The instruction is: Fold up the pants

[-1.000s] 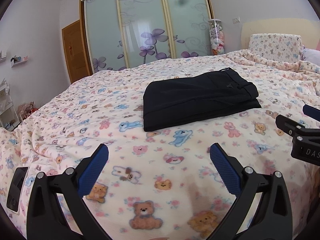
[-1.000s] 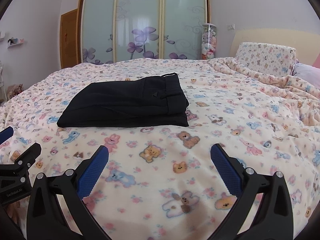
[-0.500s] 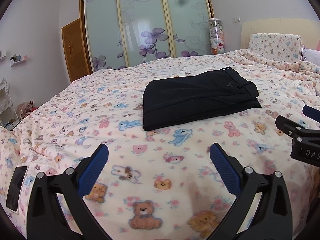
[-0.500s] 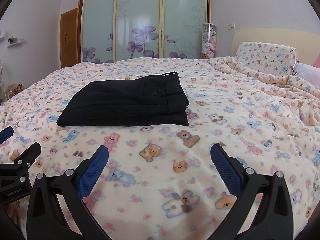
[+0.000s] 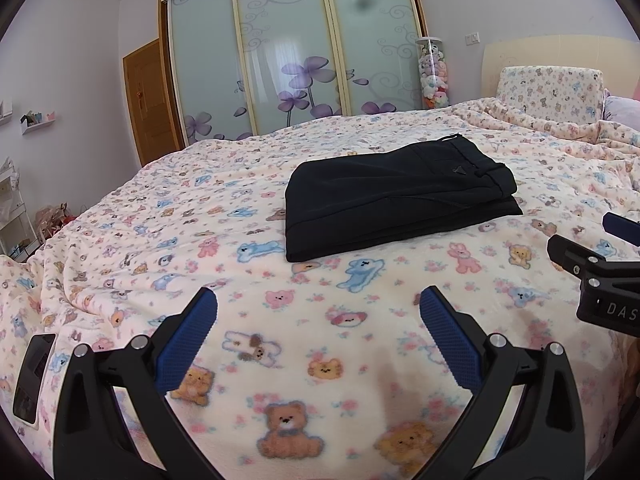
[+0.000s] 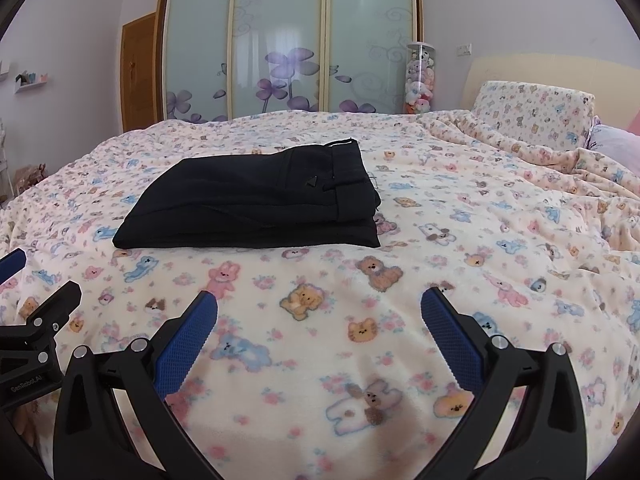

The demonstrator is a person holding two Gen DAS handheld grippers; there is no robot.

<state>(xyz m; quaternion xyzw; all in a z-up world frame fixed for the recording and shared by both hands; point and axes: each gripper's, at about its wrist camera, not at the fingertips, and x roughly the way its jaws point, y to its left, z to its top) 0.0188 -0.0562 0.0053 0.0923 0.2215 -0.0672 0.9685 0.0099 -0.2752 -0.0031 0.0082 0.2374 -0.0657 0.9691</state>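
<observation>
A bed (image 5: 120, 240) under a fleecy blanket printed with bears fills both views, and the black pants (image 5: 396, 196) lie on it towards the middle, already folded into a flat, layered rectangle with the waistband at the right end. They look like soft, light woven cloth, limp rather than stiff, so the layers would likely slide apart unless pinched together near an edge or corner. The left gripper (image 5: 318, 336) and right gripper (image 6: 319, 338) both hover near the bed's front edge, well short of the pants, fingers spread wide and holding nothing.
</observation>
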